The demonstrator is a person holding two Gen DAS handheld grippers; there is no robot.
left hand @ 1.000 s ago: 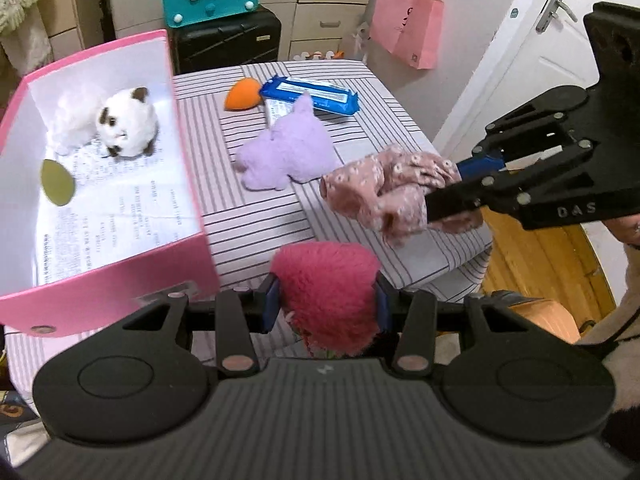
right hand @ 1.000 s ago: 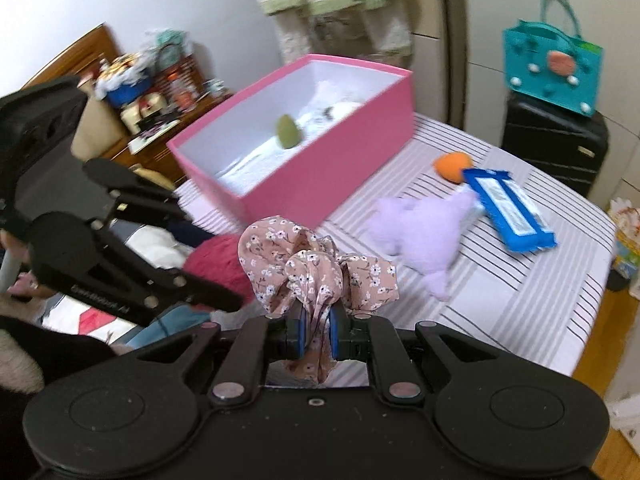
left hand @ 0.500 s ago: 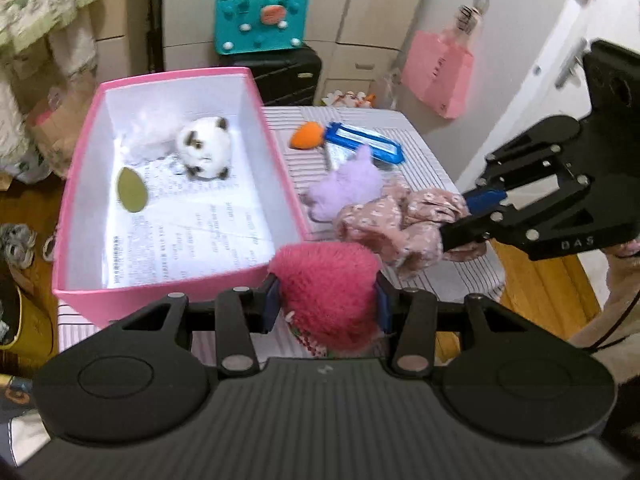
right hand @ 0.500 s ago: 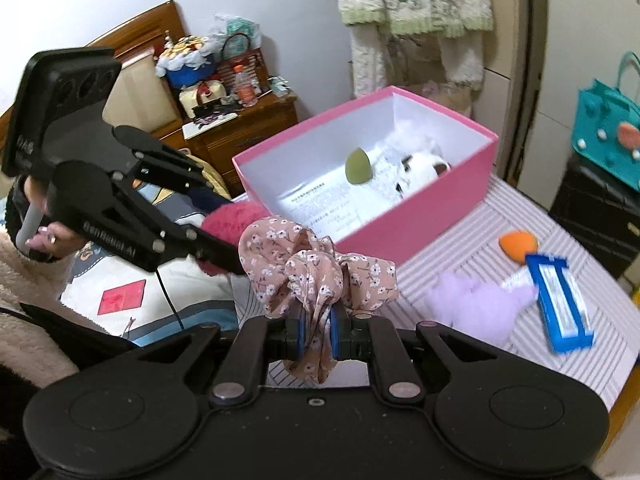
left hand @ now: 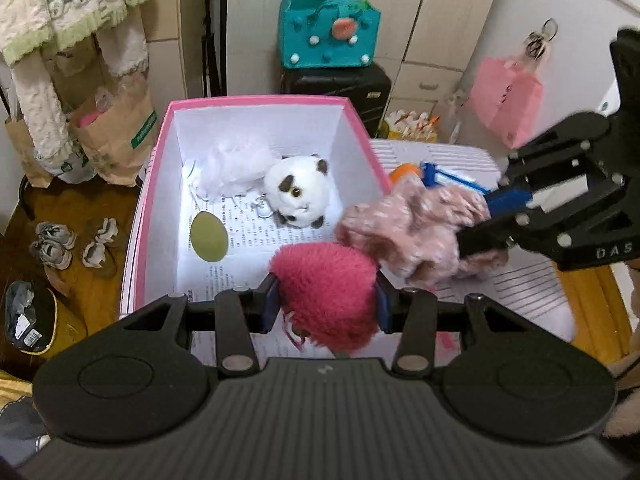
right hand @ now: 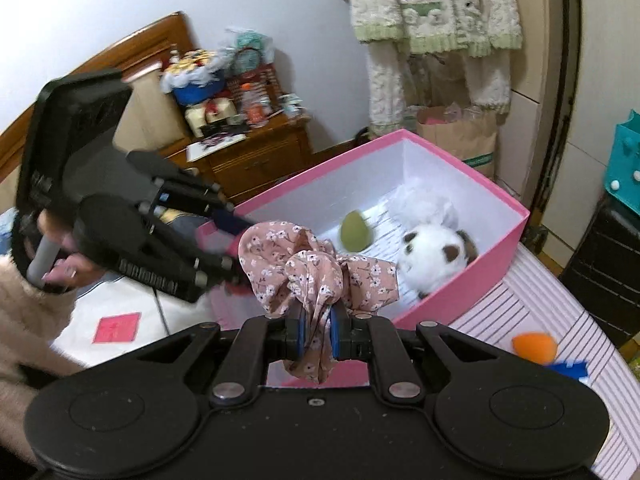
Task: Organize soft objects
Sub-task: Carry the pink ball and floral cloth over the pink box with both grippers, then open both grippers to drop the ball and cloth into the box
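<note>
1. Two grippers, both loaded, over the near end of the pink box (left hand: pixel 256 101).
2. Left gripper (left hand: pixel 326 305) clamps a red fuzzy pompom (left hand: pixel 325 288) above the box's near edge.
3. Inside, toward the far wall: green sponge egg (left hand: pixel 209 237), white fluff (left hand: pixel 236 164), panda plush (left hand: pixel 298 191).
4. Right gripper (right hand: pixel 316 330) pinches a floral scrunchie (right hand: pixel 316 270) over the near right corner.

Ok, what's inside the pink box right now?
In the pink box: a white fluffy item, a panda plush, a green egg-shaped sponge and printed paper. The near end is hidden.
</note>
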